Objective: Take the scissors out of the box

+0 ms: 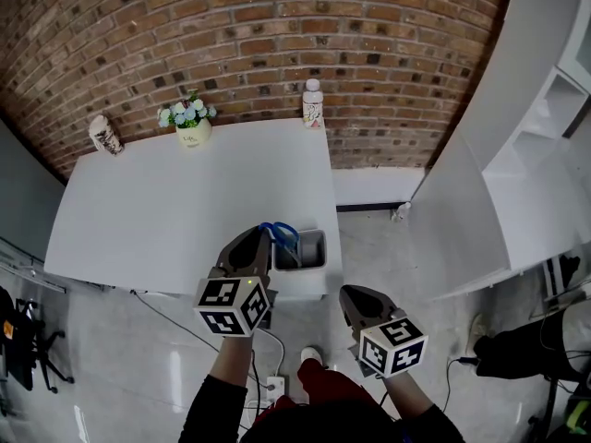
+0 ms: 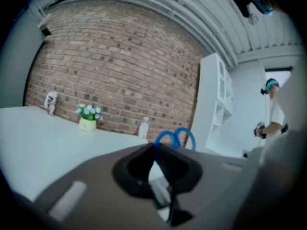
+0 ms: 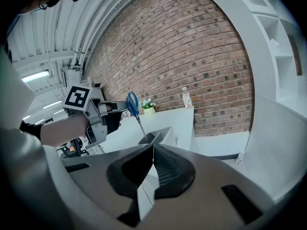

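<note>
Blue-handled scissors [image 1: 281, 233] hang upright, blades pointing down into the grey box [image 1: 311, 249] at the white table's [image 1: 166, 210] near right corner. My left gripper [image 1: 268, 235] is shut on the scissors at their handles. In the left gripper view the blue handle loops [image 2: 175, 138] stick out just past its closed jaws. In the right gripper view the scissors [image 3: 134, 107] are lifted, their tips still inside the box [image 3: 157, 137]. My right gripper [image 1: 348, 293] stays off the table edge, right of the box, shut with nothing in it.
A flower pot [image 1: 192, 127], a white bottle [image 1: 313, 102] and a patterned cup [image 1: 105, 135] stand along the table's far edge by the brick wall. A white shelf unit [image 1: 545, 155] is at the right. Cables and a power strip [image 1: 274, 388] lie on the floor.
</note>
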`<state>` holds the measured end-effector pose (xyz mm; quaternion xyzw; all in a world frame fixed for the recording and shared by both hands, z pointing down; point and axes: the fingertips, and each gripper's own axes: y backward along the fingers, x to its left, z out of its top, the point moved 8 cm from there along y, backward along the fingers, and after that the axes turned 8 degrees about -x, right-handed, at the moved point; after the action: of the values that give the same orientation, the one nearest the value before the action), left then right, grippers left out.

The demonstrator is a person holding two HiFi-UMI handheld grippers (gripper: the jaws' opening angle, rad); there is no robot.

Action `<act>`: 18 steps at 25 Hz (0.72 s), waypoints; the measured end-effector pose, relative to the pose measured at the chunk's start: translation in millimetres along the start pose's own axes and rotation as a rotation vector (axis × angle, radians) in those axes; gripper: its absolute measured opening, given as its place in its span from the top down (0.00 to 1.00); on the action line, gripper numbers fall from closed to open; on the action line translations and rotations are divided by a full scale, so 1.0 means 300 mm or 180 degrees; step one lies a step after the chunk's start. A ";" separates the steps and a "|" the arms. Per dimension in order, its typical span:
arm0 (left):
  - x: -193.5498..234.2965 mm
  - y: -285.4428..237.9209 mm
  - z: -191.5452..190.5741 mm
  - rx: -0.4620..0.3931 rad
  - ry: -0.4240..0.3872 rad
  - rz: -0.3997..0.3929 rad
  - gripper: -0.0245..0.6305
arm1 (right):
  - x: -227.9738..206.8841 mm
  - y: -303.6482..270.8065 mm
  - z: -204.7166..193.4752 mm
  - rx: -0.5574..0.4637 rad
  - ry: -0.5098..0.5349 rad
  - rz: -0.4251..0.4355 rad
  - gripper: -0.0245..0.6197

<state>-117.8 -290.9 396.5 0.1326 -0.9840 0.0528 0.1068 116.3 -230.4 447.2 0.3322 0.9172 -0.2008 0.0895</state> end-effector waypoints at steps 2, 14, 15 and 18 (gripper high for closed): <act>0.003 0.023 0.013 -0.0028 0.0002 0.0007 0.93 | 0.015 0.000 0.015 -0.0039 0.0032 0.0024 0.95; 0.019 0.193 0.052 -0.0155 0.0069 0.0078 0.93 | 0.122 0.027 0.049 -0.0200 0.0152 0.0150 0.95; 0.021 0.209 0.054 -0.0157 0.0073 0.0087 0.93 | 0.131 0.030 0.051 -0.0210 0.0162 0.0157 0.95; 0.030 0.264 0.055 -0.0156 0.0092 0.0123 0.93 | 0.165 0.036 0.050 -0.0225 0.0191 0.0189 0.95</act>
<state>-151.1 -219.3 376.5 0.1101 -0.9857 0.0326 0.1232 86.1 -200.9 415.5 0.3618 0.9158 -0.1555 0.0795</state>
